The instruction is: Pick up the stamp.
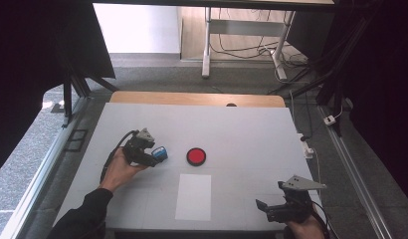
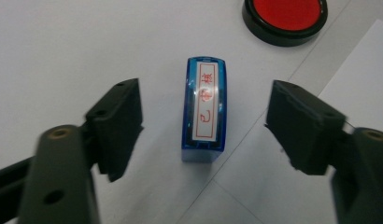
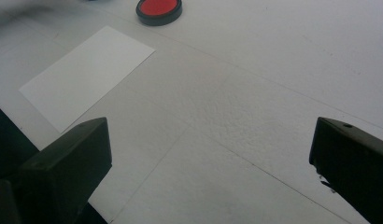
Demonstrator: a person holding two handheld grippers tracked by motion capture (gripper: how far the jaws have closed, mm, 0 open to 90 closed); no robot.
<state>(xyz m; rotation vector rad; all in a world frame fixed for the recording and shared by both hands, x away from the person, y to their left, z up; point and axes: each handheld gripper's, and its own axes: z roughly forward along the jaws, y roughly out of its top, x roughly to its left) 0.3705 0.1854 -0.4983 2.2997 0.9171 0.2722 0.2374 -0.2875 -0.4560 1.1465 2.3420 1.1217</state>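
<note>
A blue rectangular stamp (image 2: 204, 109) with a white label and red characters lies on the white table, seen in the high view as the blue stamp (image 1: 160, 153). My left gripper (image 2: 203, 123) is open, its jaws standing on either side of the stamp without touching it; in the high view the left gripper (image 1: 145, 149) sits at the table's left. A round black ink pad with a red face (image 1: 196, 156) lies just right of the stamp, and the ink pad (image 2: 284, 17) shows beyond the jaws. My right gripper (image 3: 210, 154) is open over bare table, low at the front right corner (image 1: 271, 209).
A white sheet of paper (image 1: 193, 196) lies near the front edge, between the two grippers; the paper (image 3: 87, 74) lies left of the right gripper's jaws. The ink pad (image 3: 159, 9) sits far beyond. The table's wooden far edge (image 1: 197, 98) and floor cables lie behind.
</note>
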